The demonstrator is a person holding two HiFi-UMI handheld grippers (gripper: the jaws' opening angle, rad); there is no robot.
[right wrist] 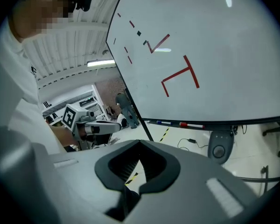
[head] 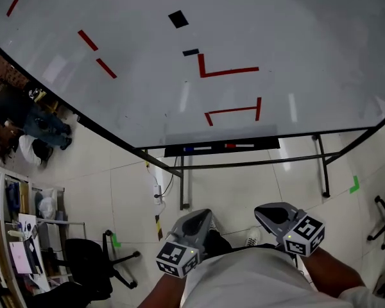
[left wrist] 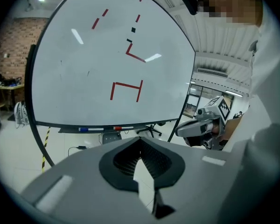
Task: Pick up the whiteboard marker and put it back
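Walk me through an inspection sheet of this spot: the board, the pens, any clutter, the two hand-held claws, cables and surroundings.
Surface: large white whiteboard on a black metal stand, marked with red lines and small black patches.
Job's things: blue-capped white marker and red-capped white marker lie end to end in the black tray under the board.
Clutter: nothing seen.
Grippers: left gripper and right gripper held low near the person's body, jaws together, nothing held.
Cables: white cable on the tiled floor beside a stand leg.
Surroundings: black office chair, cluttered shelves, a crouching person.
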